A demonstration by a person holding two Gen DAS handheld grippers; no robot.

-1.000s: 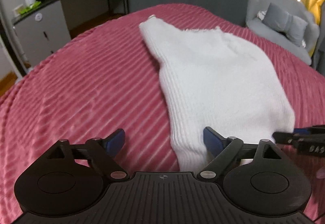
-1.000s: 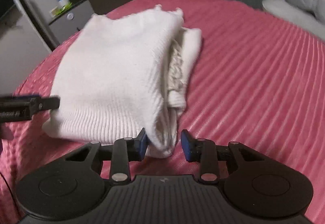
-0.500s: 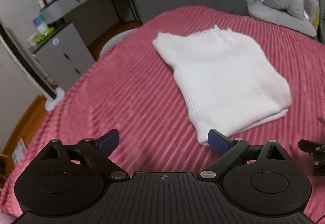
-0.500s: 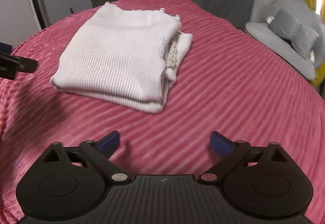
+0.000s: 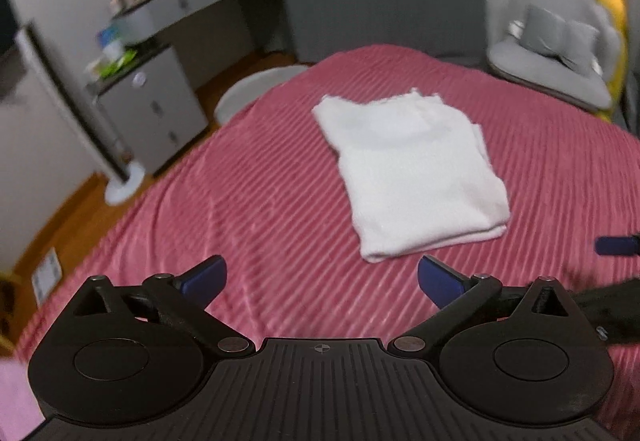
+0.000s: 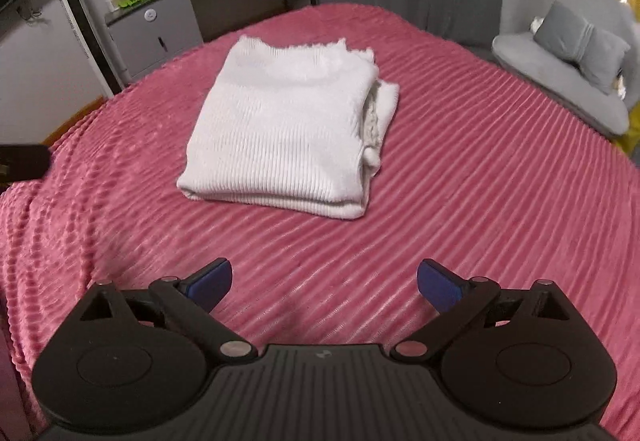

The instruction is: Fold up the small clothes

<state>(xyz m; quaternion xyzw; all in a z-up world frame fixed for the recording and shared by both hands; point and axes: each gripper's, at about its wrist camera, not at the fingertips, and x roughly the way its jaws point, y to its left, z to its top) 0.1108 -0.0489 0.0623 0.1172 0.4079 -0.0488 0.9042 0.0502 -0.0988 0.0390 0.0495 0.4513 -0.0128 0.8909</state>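
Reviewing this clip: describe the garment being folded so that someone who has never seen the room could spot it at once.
Start from the pink ribbed bedspread that fills the view. Near its middle lies a white knit garment, folded into a flat, roughly rectangular stack. It is the only item on the bed, and neither open gripper touches it.

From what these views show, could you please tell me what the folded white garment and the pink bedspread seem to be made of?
Garment: looks like soft, matte white rib knit, possibly cotton or wool; fine parallel ribs run across it and the far edge is fuzzy. Bedspread: seems a plush, corded fleece or velvet; raised stripes catch a faint sheen.
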